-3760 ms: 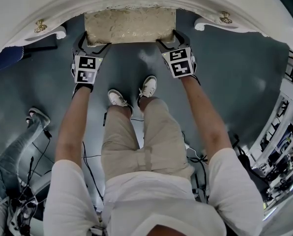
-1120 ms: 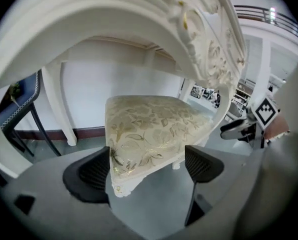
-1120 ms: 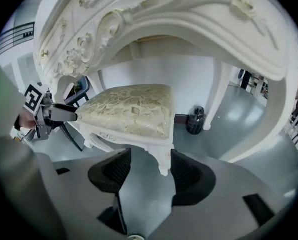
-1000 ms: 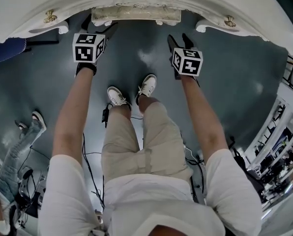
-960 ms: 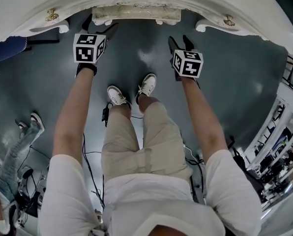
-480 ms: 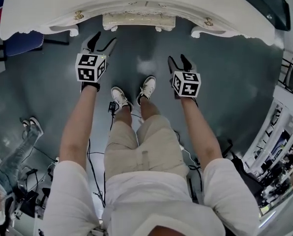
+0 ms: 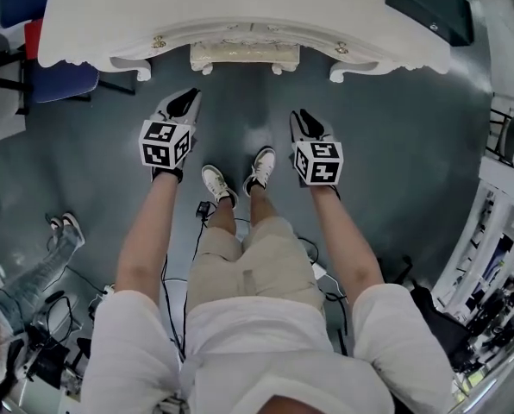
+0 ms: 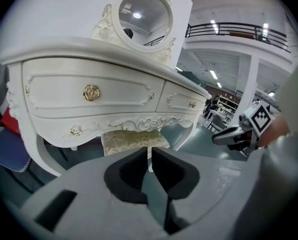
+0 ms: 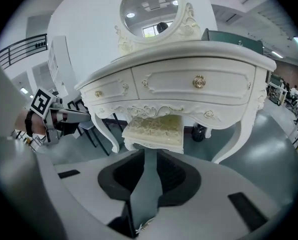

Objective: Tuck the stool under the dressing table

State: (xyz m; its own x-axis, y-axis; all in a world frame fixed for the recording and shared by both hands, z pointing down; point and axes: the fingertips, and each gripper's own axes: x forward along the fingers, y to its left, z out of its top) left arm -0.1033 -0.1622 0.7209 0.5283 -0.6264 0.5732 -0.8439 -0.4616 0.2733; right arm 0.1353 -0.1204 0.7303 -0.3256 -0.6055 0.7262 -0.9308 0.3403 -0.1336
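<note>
— Grey floor (image 7: 412, 145) all round, is it? And where does the stool sit?
— Yes, dark grey and glossy. From the head view, the stool (image 7: 244, 56) is at twelve o'clock from the person's shoes (image 7: 216, 182), under the middle of the white dressing table (image 7: 222, 7). Only its front edge shows past the table's front.
— And from the grippers?
— Both gripper views show its pale patterned seat below the carved apron, between the curved legs. The round mirror (image 8: 145, 15) stands on top.
— Left gripper?
— The left gripper (image 7: 183, 102) hangs at ten o'clock from the shoes, well apart from the stool. Its jaws have just been closing and stand clenched, with nothing between them.
— The right one?
— The right gripper (image 7: 306, 121) is at two o'clock, also clear of the stool. Its jaws have just been closing too. A narrow gap remains with only floor showing through, so it grips nothing.
— Anything else?
— A blue chair (image 7: 63, 80) at nine o'clock of the stool, beside the table's left end.
</note>
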